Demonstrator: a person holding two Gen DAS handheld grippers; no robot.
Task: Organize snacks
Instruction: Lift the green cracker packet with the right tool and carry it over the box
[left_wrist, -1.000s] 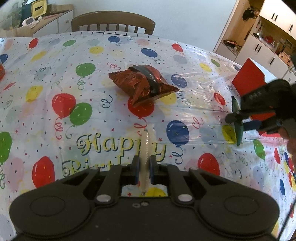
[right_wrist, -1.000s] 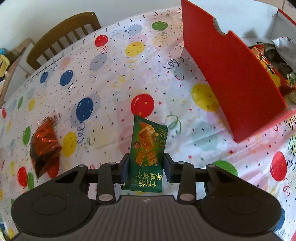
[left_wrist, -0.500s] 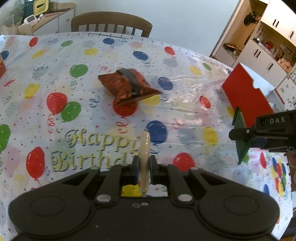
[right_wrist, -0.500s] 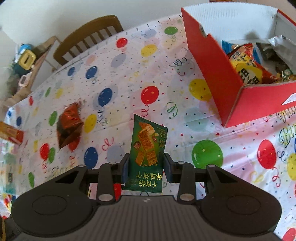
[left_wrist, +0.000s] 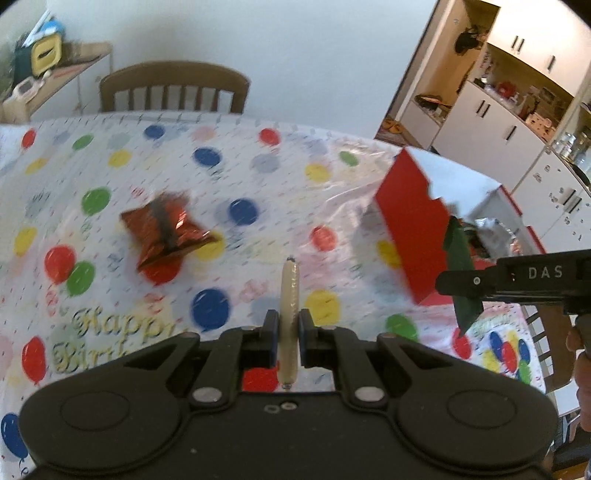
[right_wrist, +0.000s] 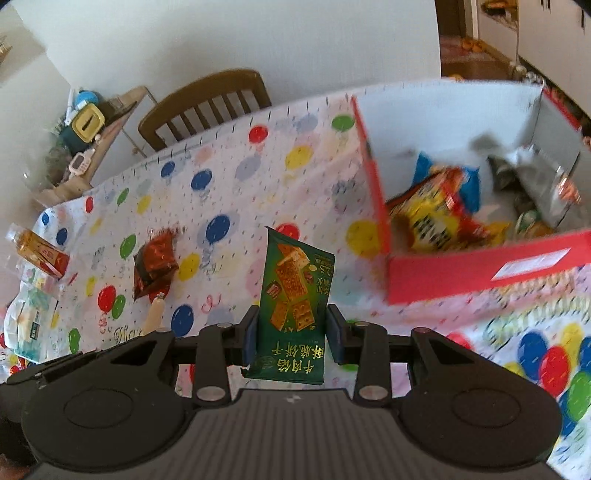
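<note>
My left gripper is shut on a thin beige snack stick that stands up between its pads, held above the table. My right gripper is shut on a green cracker packet, also lifted off the table; the same green packet shows edge-on at the right of the left wrist view. A red cardboard box holding several snack bags sits to the right; this red box lies ahead-right of my left gripper. A shiny red foil bag lies on the balloon tablecloth.
A wooden chair stands at the table's far edge. At the table's left end lie an orange-red packet and a pale wrapped pack. A side shelf with clutter stands beyond. A person's hand holds the right gripper.
Both grippers have risen with their snacks still held. The red box has come into fuller view, its inside now visible. The red foil bag has drifted left and farther away.
</note>
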